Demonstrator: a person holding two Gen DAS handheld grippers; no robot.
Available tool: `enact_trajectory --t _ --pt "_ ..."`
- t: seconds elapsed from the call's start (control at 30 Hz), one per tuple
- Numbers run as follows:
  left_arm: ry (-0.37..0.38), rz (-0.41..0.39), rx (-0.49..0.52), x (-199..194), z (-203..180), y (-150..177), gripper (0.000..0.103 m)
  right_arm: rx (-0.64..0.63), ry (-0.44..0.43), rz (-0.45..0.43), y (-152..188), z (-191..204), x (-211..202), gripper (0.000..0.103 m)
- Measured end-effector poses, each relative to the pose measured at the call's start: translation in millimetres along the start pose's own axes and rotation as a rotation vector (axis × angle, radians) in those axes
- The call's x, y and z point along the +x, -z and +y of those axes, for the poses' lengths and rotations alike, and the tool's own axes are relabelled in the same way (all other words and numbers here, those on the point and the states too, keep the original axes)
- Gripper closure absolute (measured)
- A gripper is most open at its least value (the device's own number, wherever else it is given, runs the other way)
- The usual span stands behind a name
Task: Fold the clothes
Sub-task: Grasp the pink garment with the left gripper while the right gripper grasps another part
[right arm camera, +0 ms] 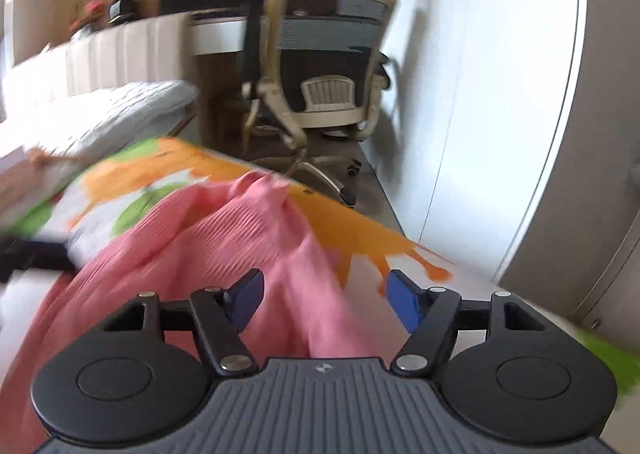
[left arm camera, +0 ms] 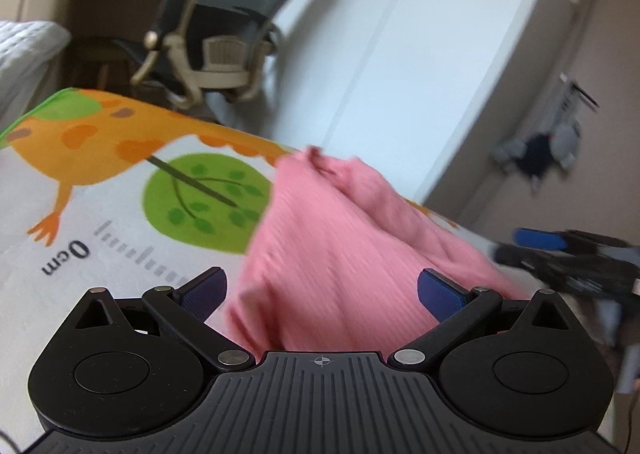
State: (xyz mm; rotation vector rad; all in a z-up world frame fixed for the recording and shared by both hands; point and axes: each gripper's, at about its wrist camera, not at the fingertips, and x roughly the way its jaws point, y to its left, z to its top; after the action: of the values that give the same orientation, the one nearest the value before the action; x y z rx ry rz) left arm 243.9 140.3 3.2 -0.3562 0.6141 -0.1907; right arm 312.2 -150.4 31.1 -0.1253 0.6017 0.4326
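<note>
Fingers of both the left gripper (left arm camera: pixel 322 290) and right gripper (right arm camera: pixel 325 298) spread wide, empty, over a rumpled pink garment (left arm camera: pixel 340 254) on the printed mat (left arm camera: pixel 120 193).

You have one pink garment (left arm camera: pixel 340 246) ahead of your two grippers, one printed mat (left arm camera: pixel 120 189) beneath, one office chair (right arm camera: pixel 320 85) beyond.

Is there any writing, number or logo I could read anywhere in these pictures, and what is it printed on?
"0cm": printed on the cartoon play mat, beside ruler tick marks, seen upside down in the left wrist view.
Small crosshair mark on the left gripper body: a symbol, no words.
Small emblem on the right gripper body: too small to read.
Nothing legible on the pink garment.
</note>
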Motion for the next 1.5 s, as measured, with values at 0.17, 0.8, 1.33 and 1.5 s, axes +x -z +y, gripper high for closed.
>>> enact_trajectory --t 0.17,0.8,1.33,1.5 --pt "0.065 0.107 -0.023 24 9 7 0.000 0.144 -0.121 0.110 15 -3 54 0.065" --pt "0.206 0.296 0.072 -86 -50 118 0.000 -0.129 -0.105 0.073 142 5 -194 0.064" --pt "0.134 0.242 0.642 -156 -171 163 0.024 -0.193 -0.175 -0.100 152 26 -257 0.042" --pt "0.152 0.202 0.555 -159 -144 131 0.089 -0.171 -0.145 -0.098 155 23 -260 0.042"
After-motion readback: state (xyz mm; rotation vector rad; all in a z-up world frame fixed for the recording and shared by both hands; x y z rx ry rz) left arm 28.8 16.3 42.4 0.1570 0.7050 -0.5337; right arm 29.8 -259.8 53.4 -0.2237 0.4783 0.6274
